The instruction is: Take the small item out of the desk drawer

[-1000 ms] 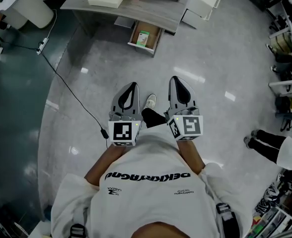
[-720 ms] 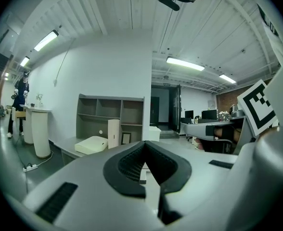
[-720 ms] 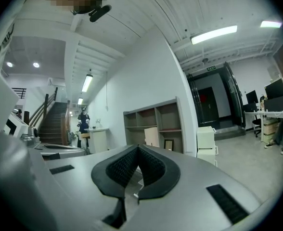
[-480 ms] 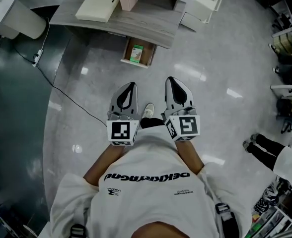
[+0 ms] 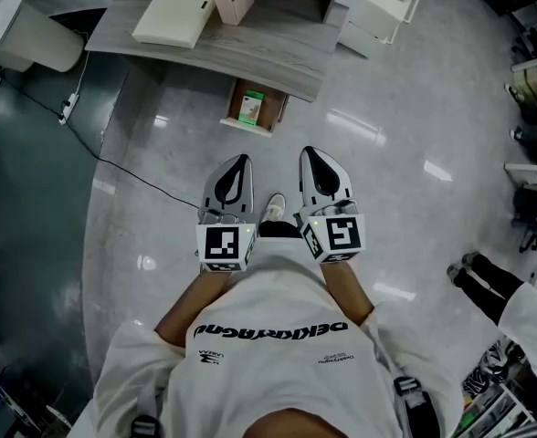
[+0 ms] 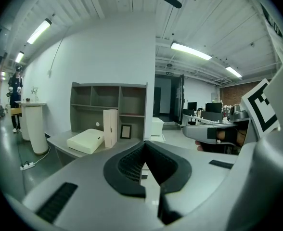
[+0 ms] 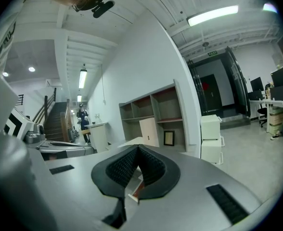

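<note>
My left tongs pressed together, empty | right tongs pressed together, empty | open drawer with small item under worktop, well ahead of me

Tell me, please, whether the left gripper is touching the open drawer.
Apart. The head view shows bare floor between the left gripper and the drawer.

the pale grey floor is polished and glossy, throwing back the ceiling lights. the grey desk top shows a matt wood grain, and the open brown drawer looks like bare wood inside. the left gripper and right gripper have smooth matt grey plastic shells. their black pads are ribbed, dull and rubber-like. the person's white t-shirt is soft cloth.
</note>
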